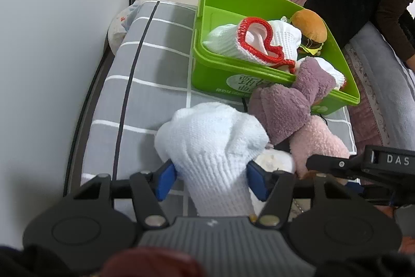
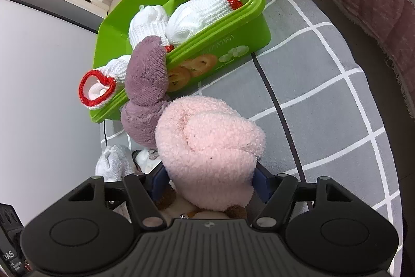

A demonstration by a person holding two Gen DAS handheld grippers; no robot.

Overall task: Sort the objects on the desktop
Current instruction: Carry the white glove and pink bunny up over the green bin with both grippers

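The pink sock (image 2: 210, 149) hides most of a brown toy (image 2: 166, 199) under it. The purple sock (image 2: 147, 74) covers part of the box (image 2: 230, 25) rim.

We saw a white knitted glove (image 1: 212, 147) beside a fluffy pink sock (image 2: 210, 147); a fuzzy purple sock (image 2: 147, 74) draped over the green plastic bin's (image 2: 233, 27) rim.
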